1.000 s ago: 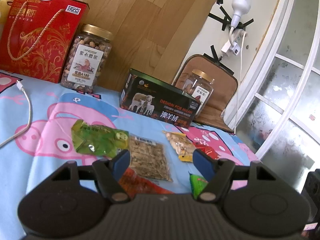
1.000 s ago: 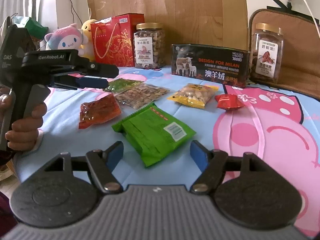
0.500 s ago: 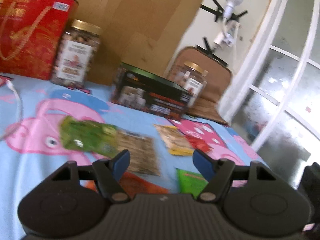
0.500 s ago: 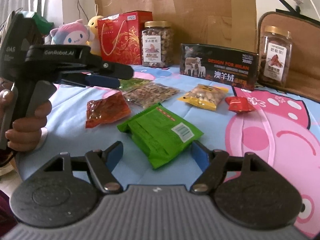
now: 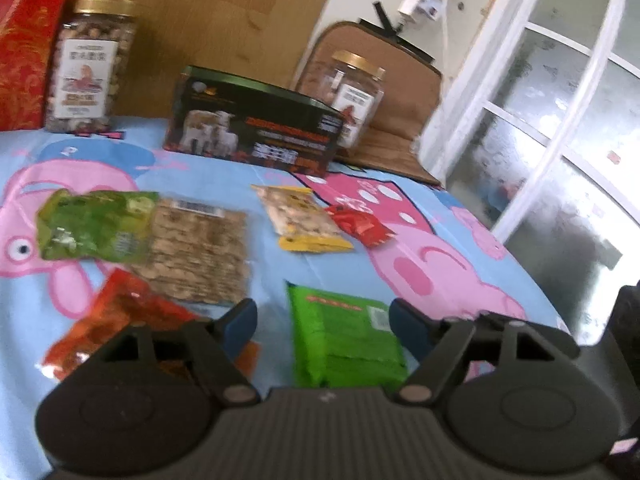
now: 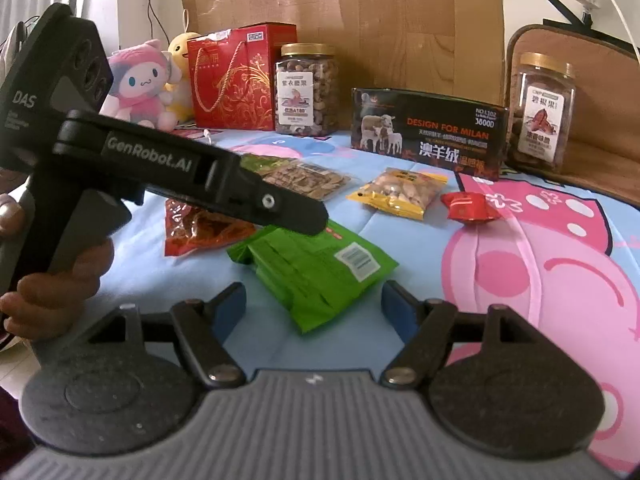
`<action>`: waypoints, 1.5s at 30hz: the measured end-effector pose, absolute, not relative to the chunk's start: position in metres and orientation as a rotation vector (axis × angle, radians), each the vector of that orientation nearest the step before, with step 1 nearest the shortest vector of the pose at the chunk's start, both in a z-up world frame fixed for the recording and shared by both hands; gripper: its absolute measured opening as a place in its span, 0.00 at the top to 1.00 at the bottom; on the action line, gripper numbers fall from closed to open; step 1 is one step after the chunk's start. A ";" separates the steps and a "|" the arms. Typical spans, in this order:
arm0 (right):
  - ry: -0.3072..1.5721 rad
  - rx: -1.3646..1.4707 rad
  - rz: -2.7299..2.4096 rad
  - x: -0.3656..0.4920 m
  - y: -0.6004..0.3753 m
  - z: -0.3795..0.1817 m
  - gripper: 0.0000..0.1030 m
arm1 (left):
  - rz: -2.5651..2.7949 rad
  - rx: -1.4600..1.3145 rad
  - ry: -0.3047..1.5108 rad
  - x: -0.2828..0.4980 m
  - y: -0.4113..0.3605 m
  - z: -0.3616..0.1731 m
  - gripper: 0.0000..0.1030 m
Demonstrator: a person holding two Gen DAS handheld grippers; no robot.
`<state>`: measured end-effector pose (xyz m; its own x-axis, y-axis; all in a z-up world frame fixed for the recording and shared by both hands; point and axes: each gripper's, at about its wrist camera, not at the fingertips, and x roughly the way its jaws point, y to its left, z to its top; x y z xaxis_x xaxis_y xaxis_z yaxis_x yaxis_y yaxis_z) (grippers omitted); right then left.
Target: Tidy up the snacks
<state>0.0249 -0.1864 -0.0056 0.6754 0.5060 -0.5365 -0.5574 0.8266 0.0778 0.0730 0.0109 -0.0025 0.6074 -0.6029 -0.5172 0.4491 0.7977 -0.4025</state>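
Several snack packets lie on a cartoon-print cloth. A green packet (image 5: 344, 336) (image 6: 316, 268) lies nearest, just ahead of both open grippers. My left gripper (image 5: 324, 322) hovers above it, open and empty; it also shows in the right wrist view (image 6: 296, 212), over the green packet's far end. My right gripper (image 6: 314, 308) is open and empty at the packet's near end. An orange-red packet (image 5: 116, 320) (image 6: 200, 226), a clear seed packet (image 5: 200, 252), a light green packet (image 5: 92, 224), a yellow nut packet (image 5: 300, 220) (image 6: 400, 192) and a small red packet (image 5: 360, 226) (image 6: 468, 206) lie beyond.
At the back stand a red gift bag (image 6: 240, 80), a nut jar (image 6: 306, 90), a black box (image 6: 428, 132) and a second jar (image 6: 544, 112). Plush toys (image 6: 140, 84) sit back left. A glass door (image 5: 560, 120) is right of the bed edge.
My left gripper has swung right and forward, now over the green packet. My right gripper has moved slightly closer to the packet. Both stay open.
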 end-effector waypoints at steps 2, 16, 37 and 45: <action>0.573 -0.098 0.598 0.024 -0.186 -0.006 0.25 | -0.666 -0.261 0.717 0.073 0.004 -0.005 0.30; 0.570 -0.100 0.594 0.025 -0.186 -0.006 0.26 | -0.655 -0.294 0.709 0.074 0.005 -0.008 0.43; 0.555 -0.065 0.552 0.025 -0.192 -0.006 0.44 | -0.639 -0.321 0.690 0.075 0.011 -0.008 0.60; 0.527 -0.076 0.549 0.021 -0.192 -0.004 0.45 | -0.637 -0.296 0.672 0.071 0.009 -0.007 0.60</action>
